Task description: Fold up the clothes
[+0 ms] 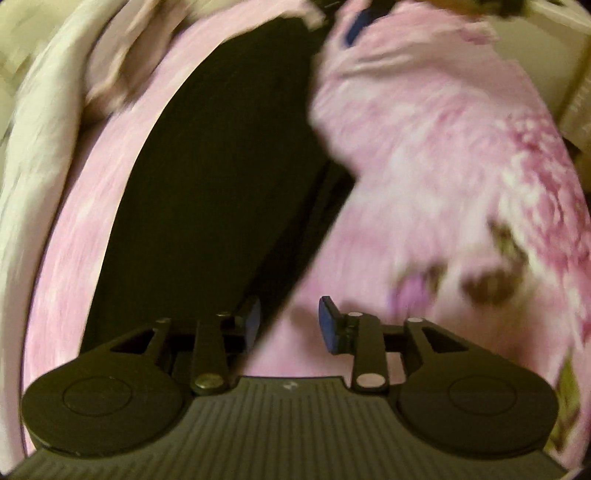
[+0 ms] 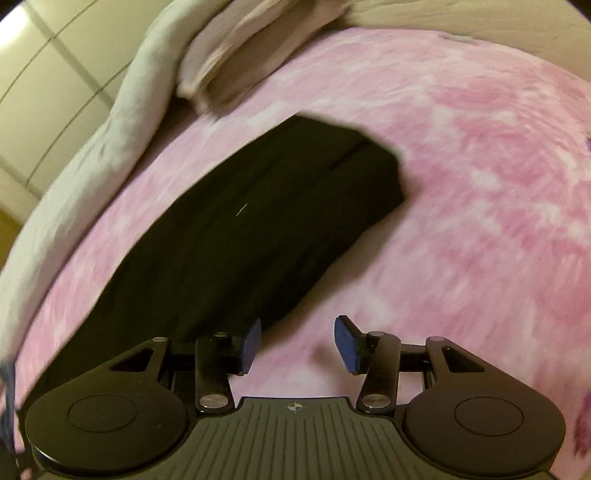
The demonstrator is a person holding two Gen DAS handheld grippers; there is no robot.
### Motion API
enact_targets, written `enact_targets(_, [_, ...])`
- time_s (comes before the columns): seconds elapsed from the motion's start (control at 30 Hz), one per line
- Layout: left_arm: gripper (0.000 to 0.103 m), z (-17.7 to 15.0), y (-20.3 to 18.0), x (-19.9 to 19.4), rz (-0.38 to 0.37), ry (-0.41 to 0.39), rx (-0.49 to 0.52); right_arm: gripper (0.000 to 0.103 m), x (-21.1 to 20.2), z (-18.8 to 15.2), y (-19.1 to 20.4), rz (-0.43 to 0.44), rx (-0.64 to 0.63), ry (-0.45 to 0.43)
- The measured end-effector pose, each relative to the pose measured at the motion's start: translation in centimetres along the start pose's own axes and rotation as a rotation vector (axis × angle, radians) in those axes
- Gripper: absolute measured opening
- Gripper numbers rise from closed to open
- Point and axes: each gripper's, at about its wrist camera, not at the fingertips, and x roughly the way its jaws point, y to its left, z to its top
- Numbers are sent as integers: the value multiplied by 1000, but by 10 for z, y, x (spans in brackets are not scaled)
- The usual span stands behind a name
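A black garment [image 2: 236, 229] lies folded into a long strip on a pink flowered bedspread [image 2: 480, 184]. In the right wrist view my right gripper [image 2: 299, 343] is open, just above the spread, with the strip's near end touching its left finger. In the left wrist view the same black garment [image 1: 221, 177] stretches away, blurred by motion. My left gripper [image 1: 290, 325] is open over the garment's right edge, with nothing between its blue pads [image 1: 330, 325]. At the top of that view a blue pad of the other gripper [image 1: 356, 26] shows.
A white crumpled blanket [image 2: 110, 129] and a pale folded cloth [image 2: 236, 62] lie along the left side of the bed. Beyond them stands a cream panelled wall [image 2: 48, 74]. The pink bedspread [image 1: 443, 147] spreads wide to the right.
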Motion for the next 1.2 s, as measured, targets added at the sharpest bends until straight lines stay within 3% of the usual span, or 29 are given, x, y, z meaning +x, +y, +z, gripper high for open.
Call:
enact_targets(0.2, [35, -84, 22, -42, 124, 166, -215, 48, 2, -49, 72, 60, -151, 112])
enact_targets(0.37, [41, -160, 48, -75, 234, 236, -338, 48, 5, -82, 148, 145, -334, 160])
enact_targets(0.5, [45, -224, 75, -98, 298, 252, -355, 48, 11, -116, 223, 208, -509, 176])
enact_targets(0.63, [53, -301, 114, -114, 344, 237, -362, 48, 19, -153, 293, 216, -594, 142])
enact_targets(0.83, [53, -391, 172, -122, 350, 183, -358, 48, 48, -249, 416, 215, -772, 144])
enact_targets(0.93, [53, -430, 200, -125, 351, 152, -356, 48, 70, -312, 483, 230, -959, 166])
enact_targets(1.1, [54, -485, 233, -129, 357, 129, -400, 48, 98, -416, 574, 364, -1421, 96])
enact_targets(1.2, [54, -507, 238, -132, 367, 129, -425, 49, 123, -461, 607, 396, -1620, 46])
